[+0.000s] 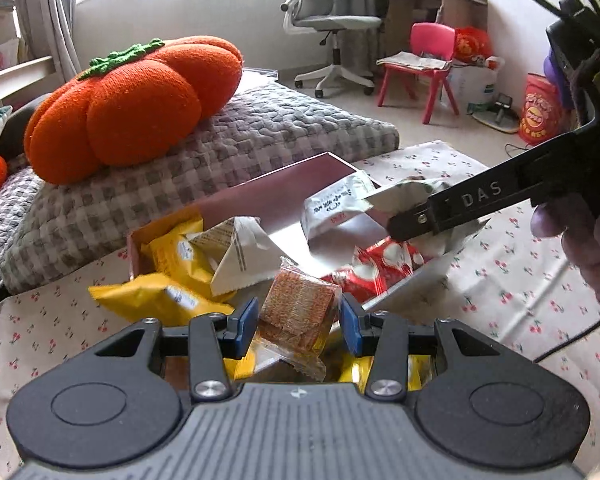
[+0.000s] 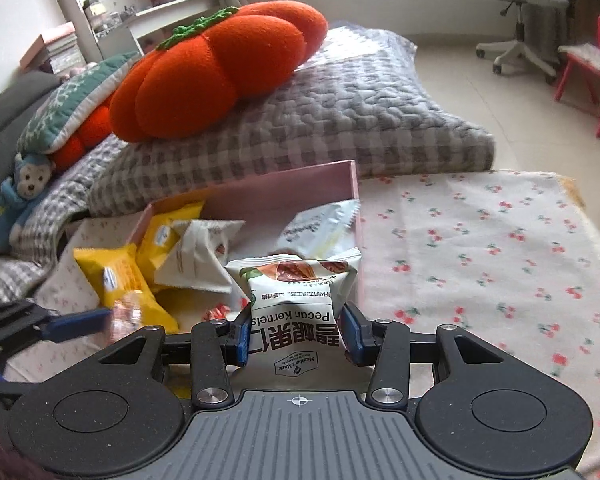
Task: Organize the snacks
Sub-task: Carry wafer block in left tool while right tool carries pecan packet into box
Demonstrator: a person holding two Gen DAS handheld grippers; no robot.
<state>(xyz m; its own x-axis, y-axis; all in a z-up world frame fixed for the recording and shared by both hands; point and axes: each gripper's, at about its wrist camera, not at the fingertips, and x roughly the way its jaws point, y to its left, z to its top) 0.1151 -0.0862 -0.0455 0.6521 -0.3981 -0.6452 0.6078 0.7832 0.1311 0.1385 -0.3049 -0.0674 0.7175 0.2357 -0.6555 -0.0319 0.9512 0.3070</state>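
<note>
My left gripper (image 1: 299,316) is shut on a clear-wrapped brown cracker pack (image 1: 300,312), held over the near edge of the pink box (image 1: 276,184). My right gripper (image 2: 298,330) is shut on a white pecan kernels packet (image 2: 296,300), held over the box's right part (image 2: 340,172); it shows from the side in the left wrist view (image 1: 404,228). In the box lie yellow packets (image 1: 172,256), a white triangular packet (image 1: 240,252), a white packet (image 1: 332,208) and a red packet (image 1: 376,268). One yellow packet (image 2: 120,280) hangs over the box's near left edge.
The box sits on a cherry-print cloth (image 2: 480,248). Behind it is a grey checked cushion (image 1: 228,148) with an orange pumpkin pillow (image 1: 140,104). A grey office chair (image 1: 324,20) and a pink child's chair (image 1: 424,64) stand on the floor beyond.
</note>
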